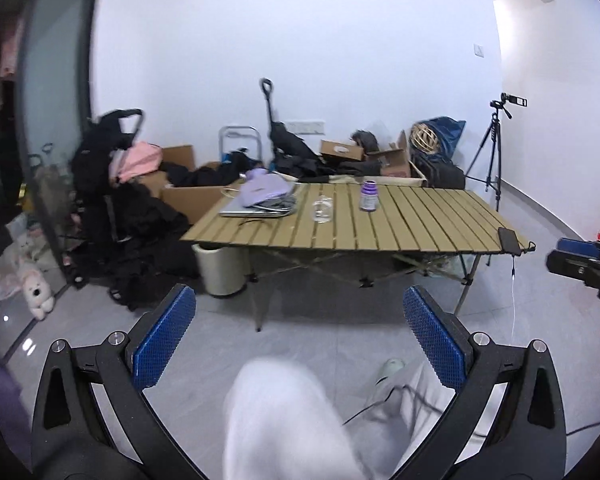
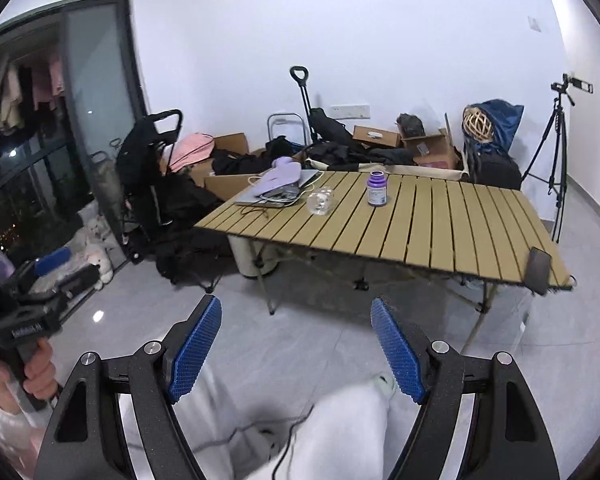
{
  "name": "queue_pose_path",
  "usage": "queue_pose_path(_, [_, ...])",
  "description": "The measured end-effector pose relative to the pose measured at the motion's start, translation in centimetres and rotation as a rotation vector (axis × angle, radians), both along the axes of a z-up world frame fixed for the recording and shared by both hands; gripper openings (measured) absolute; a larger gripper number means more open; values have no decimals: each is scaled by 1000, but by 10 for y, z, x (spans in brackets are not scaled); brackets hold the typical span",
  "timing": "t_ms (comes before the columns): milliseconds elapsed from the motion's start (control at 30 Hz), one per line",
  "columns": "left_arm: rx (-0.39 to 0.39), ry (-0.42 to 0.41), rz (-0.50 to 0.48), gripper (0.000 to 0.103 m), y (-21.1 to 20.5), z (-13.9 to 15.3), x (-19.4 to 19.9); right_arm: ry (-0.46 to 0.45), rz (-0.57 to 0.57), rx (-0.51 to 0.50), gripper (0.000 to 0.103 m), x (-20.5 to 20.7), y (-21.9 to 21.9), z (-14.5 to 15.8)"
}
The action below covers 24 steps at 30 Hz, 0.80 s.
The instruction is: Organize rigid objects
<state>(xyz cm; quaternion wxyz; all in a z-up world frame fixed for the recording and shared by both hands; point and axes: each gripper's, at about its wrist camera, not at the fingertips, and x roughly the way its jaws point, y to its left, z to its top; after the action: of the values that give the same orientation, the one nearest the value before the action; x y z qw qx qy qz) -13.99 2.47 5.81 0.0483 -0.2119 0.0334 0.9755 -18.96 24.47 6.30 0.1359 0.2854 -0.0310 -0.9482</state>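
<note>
The purple plastic bottle with a white label [image 2: 377, 191] stood upright toward the far side of the tan slatted folding surface [image 2: 440, 232], with the clear glass jar [image 2: 320, 200] just to its left and apart from it; these two appeared to be the rigid objects in question. The left gripper [image 1: 300, 336] and the right gripper [image 2: 296, 344] were both held well short of the surface, above the person's pale trousers, fingers spread wide and holding nothing. Risks were judged as follows. The jar was transparent and round, so a grasp could be misjudged and the glass could slip or roll on the slats. The bottle was tall for its base and could be knocked over by a finger approaching from the side. The gaps between slats could leave either item rocking when set down. A silver laptop [image 2: 276, 192] under a lilac cloth [image 2: 280, 174] lay at the far left corner with a white cable [image 2: 260, 180] trailing near the jar, which could snag. A dark phone [image 2: 538, 270] sat at the near right edge with its end overhanging, liable to be brushed off. The room was cluttered beyond the surface: cardboard boxes [image 2: 432, 148], black bags, a tripod with a camera [image 2: 556, 140], a grey tiled floor [image 2: 320, 340], and a glass door [image 2: 96, 112] on the left.
</note>
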Motion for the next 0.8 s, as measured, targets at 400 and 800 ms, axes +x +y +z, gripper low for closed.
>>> queue_pose_path(400, [-33,106,75,103,-45,-50,147,195,-72,68,87,186,-35,-65])
queue_pose_path(800, [44,86,47,103,-41,-50,156,169,-25,9,90,181,-51,-67])
